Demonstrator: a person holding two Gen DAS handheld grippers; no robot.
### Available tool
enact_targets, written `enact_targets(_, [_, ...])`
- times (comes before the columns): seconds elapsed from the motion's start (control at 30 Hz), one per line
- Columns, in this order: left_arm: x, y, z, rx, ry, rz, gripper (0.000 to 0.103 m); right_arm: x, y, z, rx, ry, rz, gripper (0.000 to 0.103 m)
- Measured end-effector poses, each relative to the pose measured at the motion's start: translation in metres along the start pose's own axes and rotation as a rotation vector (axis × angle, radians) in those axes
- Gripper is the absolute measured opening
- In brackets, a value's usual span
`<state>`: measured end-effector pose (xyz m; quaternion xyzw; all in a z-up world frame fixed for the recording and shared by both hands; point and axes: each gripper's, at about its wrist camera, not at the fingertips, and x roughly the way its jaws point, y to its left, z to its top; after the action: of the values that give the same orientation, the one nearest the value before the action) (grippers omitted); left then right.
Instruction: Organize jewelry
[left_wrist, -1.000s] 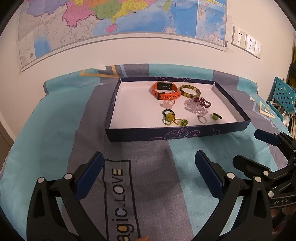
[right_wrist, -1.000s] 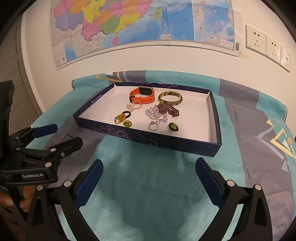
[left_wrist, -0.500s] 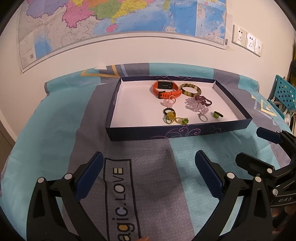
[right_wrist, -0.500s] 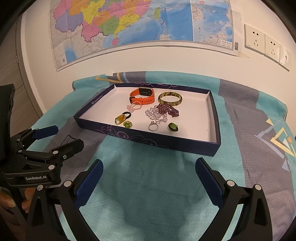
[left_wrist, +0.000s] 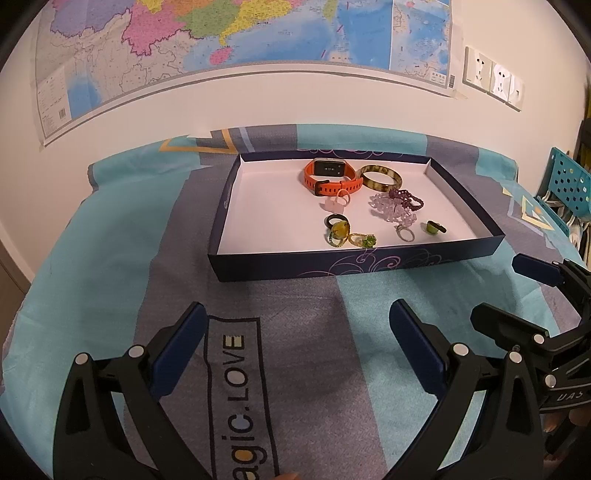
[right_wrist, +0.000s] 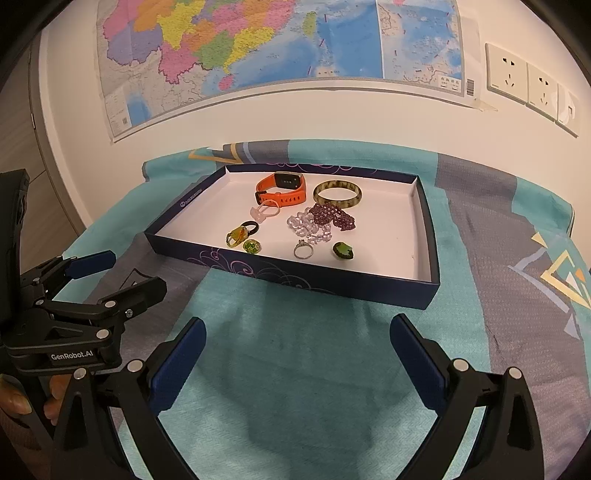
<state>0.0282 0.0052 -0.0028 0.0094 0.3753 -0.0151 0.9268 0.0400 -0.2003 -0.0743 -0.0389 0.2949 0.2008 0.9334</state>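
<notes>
Both tools are idle above the patterned cloth (right_wrist: 295, 369), short of the box. The left gripper (left_wrist: 295, 332) has its jaws spread wide with nothing between them; the right gripper (right_wrist: 295, 339) is likewise fully spread and holds nothing. In the left view the right tool sits at 3 o'clock; in the right view the left tool sits at 9 o'clock, fingertips of a hand (right_wrist: 22, 398) showing beneath it. The dark blue tray (left_wrist: 332, 264) with white floor lies at 12 o'clock from both grippers, well apart from them. All jewellery lies inside it, on the floor's central and right part. Orange watch (left_wrist: 328, 177) at the far wall, with the mottled green bangle (left_wrist: 380, 179) just beside it at 3 o'clock. Purple bead bracelet (left_wrist: 406, 197) touches the clear bead bracelet (left_wrist: 391, 210). Pale pink ring (left_wrist: 340, 202) lies near the watch strap. Black ring (left_wrist: 334, 220), yellow ring (left_wrist: 339, 232) and green-stone ring (left_wrist: 364, 240) cluster toward the near wall. Silver ring (left_wrist: 405, 233) and dark green ring (left_wrist: 435, 228) lie at 3 o'clock of that cluster. A map (right_wrist: 277, 48) hangs on the wall behind.
</notes>
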Motion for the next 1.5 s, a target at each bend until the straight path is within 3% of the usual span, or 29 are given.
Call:
enact_targets(1.23, [0.0041,-0.0038,-0.0022,0.009,0.004,-0.001,0.097,0.0051,-0.0061,-0.0019,0.022,0.015,0.000,0.096])
enact_targets(1.5, [0.0006,-0.0066,-0.0027,0.026,-0.033,-0.019,0.097,0.0051,-0.0075,-0.0021,0.024,0.012,0.001,0.096])
